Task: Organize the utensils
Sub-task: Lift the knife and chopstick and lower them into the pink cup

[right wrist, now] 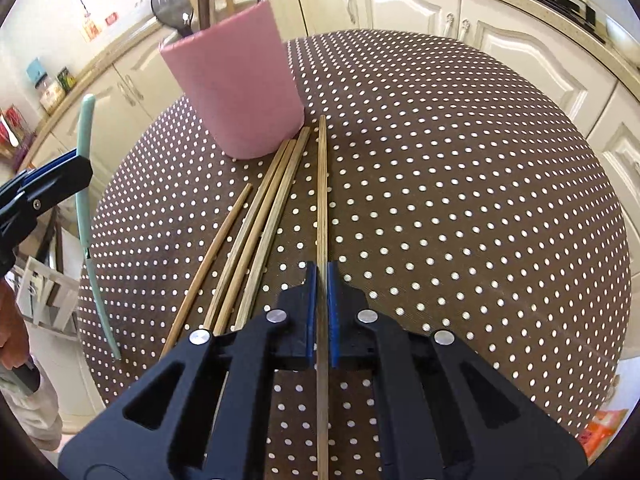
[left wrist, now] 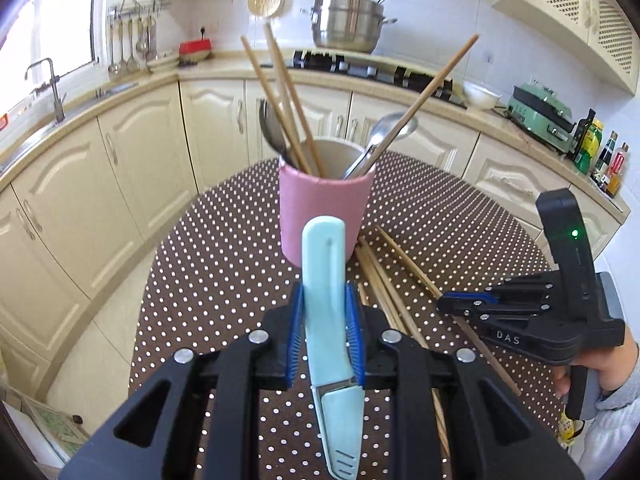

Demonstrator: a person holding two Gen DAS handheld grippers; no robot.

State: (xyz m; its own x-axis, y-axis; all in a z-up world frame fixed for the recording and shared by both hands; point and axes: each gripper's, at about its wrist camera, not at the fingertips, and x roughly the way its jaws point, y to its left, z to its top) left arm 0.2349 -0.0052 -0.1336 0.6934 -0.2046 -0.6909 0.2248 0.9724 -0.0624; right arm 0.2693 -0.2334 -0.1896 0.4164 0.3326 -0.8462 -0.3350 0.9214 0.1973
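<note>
A pink cup [left wrist: 322, 216] stands on the dotted round table [left wrist: 224, 264] and holds chopsticks [left wrist: 280, 96] and spoons [left wrist: 390, 130]. My left gripper [left wrist: 325, 312] is shut on a light blue sheathed knife [left wrist: 326, 280], held above the table just in front of the cup. The knife also shows at the left of the right wrist view [right wrist: 84, 184]. My right gripper [right wrist: 322, 280] is shut on a single wooden chopstick [right wrist: 322, 200] that points toward the cup [right wrist: 236, 84]. Several loose chopsticks [right wrist: 256, 224] lie on the table to its left, beside the cup.
Cream kitchen cabinets [left wrist: 132, 168] and a counter curve around the table. A steel pot [left wrist: 346, 20] sits on the stove, bottles [left wrist: 604, 156] stand at the right. The right gripper body [left wrist: 532, 312] shows at the right of the left wrist view.
</note>
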